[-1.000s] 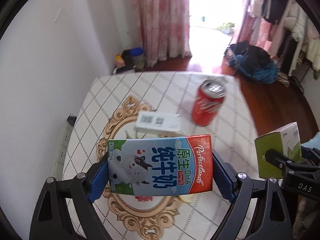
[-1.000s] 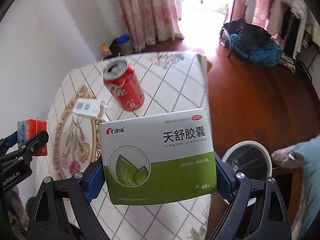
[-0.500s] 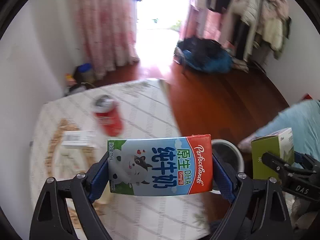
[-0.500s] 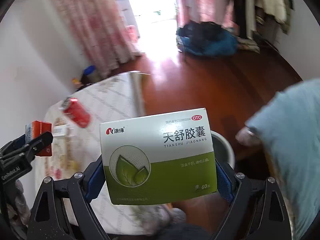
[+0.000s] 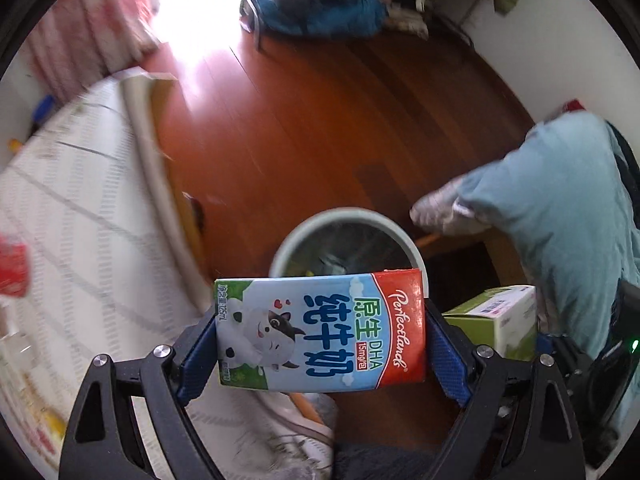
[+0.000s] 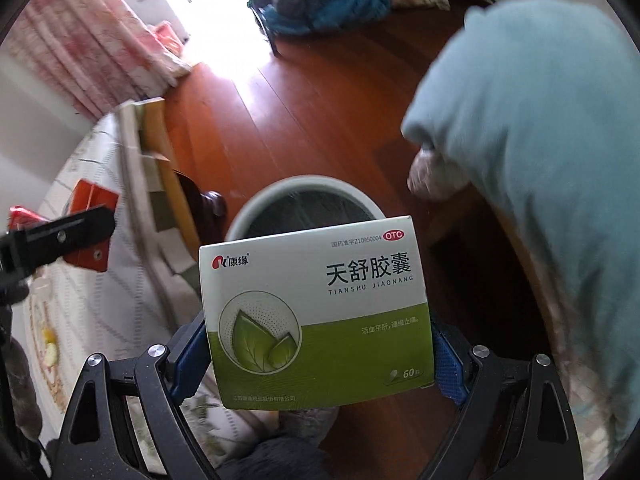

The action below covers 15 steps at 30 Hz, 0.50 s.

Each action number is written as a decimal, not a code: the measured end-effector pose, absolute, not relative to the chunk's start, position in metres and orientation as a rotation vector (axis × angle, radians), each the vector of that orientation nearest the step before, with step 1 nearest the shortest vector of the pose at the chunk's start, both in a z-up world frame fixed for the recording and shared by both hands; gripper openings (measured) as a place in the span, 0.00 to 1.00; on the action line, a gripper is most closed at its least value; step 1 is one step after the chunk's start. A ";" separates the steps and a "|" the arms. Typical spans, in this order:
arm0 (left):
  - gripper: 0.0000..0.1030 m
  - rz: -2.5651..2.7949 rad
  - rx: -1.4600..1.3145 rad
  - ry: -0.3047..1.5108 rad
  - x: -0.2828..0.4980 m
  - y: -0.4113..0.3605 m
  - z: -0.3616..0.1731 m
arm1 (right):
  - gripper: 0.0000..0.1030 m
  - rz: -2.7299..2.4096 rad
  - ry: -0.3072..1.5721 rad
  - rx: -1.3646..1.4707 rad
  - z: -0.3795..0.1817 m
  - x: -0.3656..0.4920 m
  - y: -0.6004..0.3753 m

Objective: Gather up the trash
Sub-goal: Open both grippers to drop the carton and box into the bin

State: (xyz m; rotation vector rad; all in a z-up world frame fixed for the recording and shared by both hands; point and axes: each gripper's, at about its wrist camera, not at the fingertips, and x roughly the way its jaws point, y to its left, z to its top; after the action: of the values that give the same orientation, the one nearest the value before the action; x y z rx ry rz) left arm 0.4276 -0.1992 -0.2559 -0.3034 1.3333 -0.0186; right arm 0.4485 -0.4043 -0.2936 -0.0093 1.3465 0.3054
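Black frames, silver screws, blue fingers (image 5: 444,352).

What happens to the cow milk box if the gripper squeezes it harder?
The milk carton looks like thin paperboard, so it would probably dent. Its faces stay flat in the left gripper, so it seems fairly stiff. Being small, it is likely light.

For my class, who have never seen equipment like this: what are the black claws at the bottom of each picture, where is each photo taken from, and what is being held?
No robot here: a person holds a two-finger gripper in each hand, each with a forward-looking fisheye camera. In the left camera's picture, the left gripper clamps a milk carton. In the right camera's, the right gripper clamps a green and white medicine box. Both are near a round trash bin on the wooden floor. The table lies to the left.
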 end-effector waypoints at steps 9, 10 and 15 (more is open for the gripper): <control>0.97 -0.049 -0.401 1.489 0.469 -0.201 -0.320 | 0.91 0.293 1.454 -0.003 -0.370 0.472 -0.404; 0.97 -0.043 -0.407 1.492 0.470 -0.201 -0.323 | 1.00 0.293 1.462 0.008 -0.375 0.475 -0.404; 0.98 -0.016 -0.402 1.493 0.468 -0.197 -0.326 | 1.00 0.285 1.453 0.012 -0.392 0.481 -0.403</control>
State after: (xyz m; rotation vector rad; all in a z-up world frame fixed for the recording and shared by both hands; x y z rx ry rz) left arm 0.4678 -0.1974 -0.3263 -0.4015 1.4932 -0.0156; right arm 0.4815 -0.4028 -0.3916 0.0122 1.4528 0.2850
